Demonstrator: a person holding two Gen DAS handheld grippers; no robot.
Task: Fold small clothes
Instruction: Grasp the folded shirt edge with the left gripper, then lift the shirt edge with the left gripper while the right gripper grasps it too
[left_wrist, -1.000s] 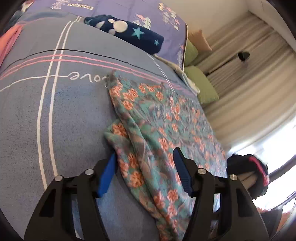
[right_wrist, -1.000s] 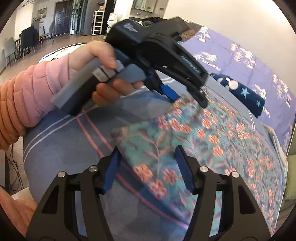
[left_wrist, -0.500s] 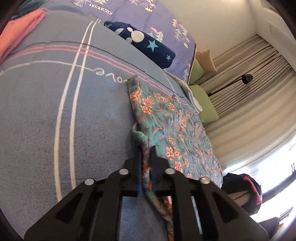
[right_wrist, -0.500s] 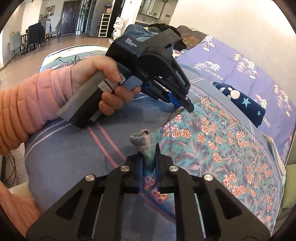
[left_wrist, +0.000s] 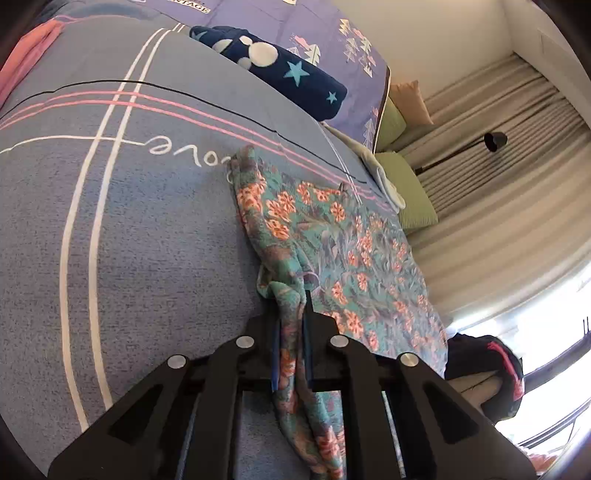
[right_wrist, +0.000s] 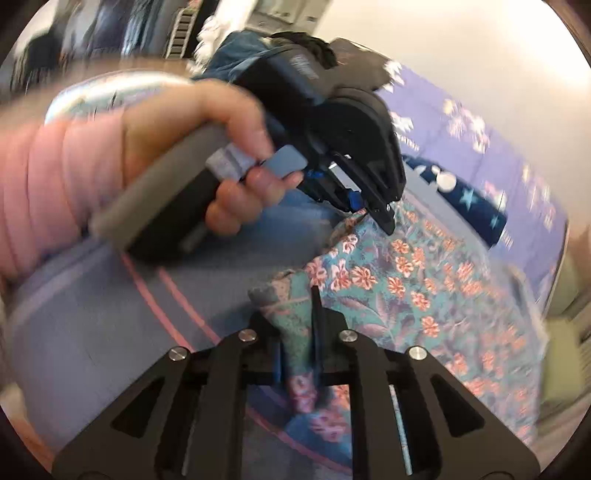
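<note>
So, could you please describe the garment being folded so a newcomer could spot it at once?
On the grey-blue striped bedspread, below the purple quilt, lies a teal cloth with orange flowers. Both grippers pinch its near edge. Unlike the navy star-printed fleece nearby, it is thin and floral.

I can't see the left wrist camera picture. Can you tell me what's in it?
The left gripper is pinched shut on a bunched edge of a teal cloth with orange flowers, which lies on a blue-grey bedspread. Behind it rests a dark blue blanket with stars, and beige curtains hang at the right.
</note>
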